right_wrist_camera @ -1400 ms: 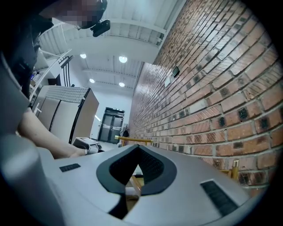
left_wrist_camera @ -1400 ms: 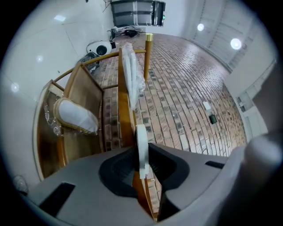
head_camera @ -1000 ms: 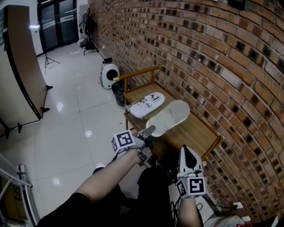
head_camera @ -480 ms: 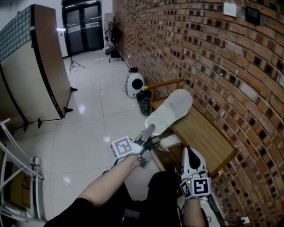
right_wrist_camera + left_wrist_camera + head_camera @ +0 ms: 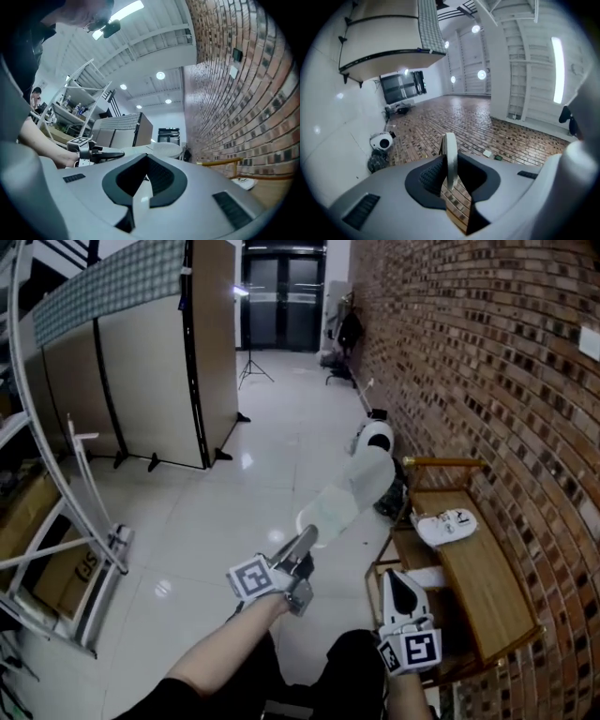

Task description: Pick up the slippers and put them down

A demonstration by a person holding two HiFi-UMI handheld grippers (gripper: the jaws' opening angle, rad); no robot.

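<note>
In the head view my left gripper [image 5: 302, 550] is shut on the heel end of a white slipper [image 5: 345, 495] and holds it in the air over the tiled floor, left of the wooden table [image 5: 487, 589]. The left gripper view shows the slipper's thin edge [image 5: 450, 157] clamped between the pads. A second white slipper [image 5: 446, 525] lies on the table near its far end. My right gripper [image 5: 403, 585] hangs low by the table's near corner, shut with nothing in it. From the right gripper [image 5: 146, 160] view, the held slipper [image 5: 161, 149] and the left gripper [image 5: 101, 153] show ahead.
A brick wall [image 5: 487, 362] runs along the right. A white round appliance [image 5: 375, 438] and a dark bag [image 5: 394, 499] sit beyond the table. A folding screen [image 5: 150, 371] and a white metal rack [image 5: 56, 549] stand at the left.
The left gripper has carried the slipper off the table and leftward, out over the floor. The head view has swung left with it. The right gripper has moved along too.
</note>
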